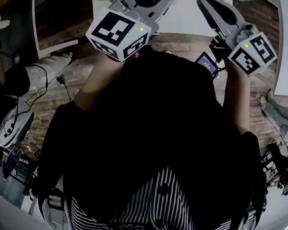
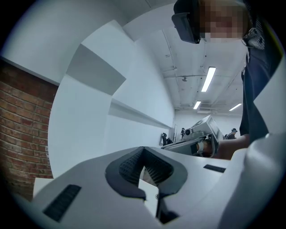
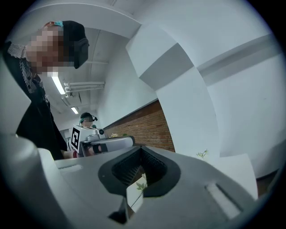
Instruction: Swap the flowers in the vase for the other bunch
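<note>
Overhead, the head view looks down on a dark top and a striped shirt. Both grippers are held up at the top of the frame, over the near edge of a white desk. The left claw is together: in its own view the ribbed pads meet at the tips and nothing is between them. Only a bit of white surface shows through the gap lower down. The right claw is together too and also holds nothing. Both claws point roughly level, across the room.

The vase is in no view. Of the flowers, only a thin green sprig shows, at the right middle of the right gripper view, against the white wall just above the desk. A few green leaves also show through the gap below the right claw's pads. A brick wall runs behind, centre frame. Each gripper view catches the other gripper, held beside it.
</note>
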`<state>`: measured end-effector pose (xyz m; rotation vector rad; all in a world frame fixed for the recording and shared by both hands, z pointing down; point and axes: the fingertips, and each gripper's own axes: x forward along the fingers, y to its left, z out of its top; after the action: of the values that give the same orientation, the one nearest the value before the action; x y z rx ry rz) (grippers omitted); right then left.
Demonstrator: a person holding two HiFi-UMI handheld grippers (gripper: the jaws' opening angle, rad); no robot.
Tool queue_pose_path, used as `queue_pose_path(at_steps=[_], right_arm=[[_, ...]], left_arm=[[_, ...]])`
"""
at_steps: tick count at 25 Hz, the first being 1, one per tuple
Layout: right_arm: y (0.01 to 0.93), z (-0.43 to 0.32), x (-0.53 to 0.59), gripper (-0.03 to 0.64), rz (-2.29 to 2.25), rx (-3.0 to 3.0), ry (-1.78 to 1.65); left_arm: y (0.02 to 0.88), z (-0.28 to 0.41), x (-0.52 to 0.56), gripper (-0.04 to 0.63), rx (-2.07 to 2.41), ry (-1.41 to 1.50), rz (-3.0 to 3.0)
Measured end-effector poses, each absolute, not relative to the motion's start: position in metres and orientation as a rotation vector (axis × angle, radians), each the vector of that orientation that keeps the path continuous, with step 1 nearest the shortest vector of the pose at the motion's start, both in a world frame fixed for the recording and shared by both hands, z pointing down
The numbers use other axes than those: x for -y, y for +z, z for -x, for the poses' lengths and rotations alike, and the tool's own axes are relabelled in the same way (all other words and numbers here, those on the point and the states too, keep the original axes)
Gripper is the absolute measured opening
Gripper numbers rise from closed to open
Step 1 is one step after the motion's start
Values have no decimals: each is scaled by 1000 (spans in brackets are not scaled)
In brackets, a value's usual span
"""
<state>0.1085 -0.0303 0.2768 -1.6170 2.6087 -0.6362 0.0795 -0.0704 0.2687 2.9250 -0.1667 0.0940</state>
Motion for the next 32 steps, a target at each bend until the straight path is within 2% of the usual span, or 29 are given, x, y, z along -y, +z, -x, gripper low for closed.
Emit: queue_pose_path(at_steps=[6, 18, 32], right_arm=[[288, -104, 75, 3, 1714, -2551, -646], [285, -117, 80, 3, 1802, -2469, -637], [303, -171, 114, 3, 1737, -2502, -694]], left_arm=[[285, -71, 116, 6, 55, 111, -2912], [292, -61, 118, 6, 44, 136, -2889], [295, -109, 142, 6, 124, 206, -2868]])
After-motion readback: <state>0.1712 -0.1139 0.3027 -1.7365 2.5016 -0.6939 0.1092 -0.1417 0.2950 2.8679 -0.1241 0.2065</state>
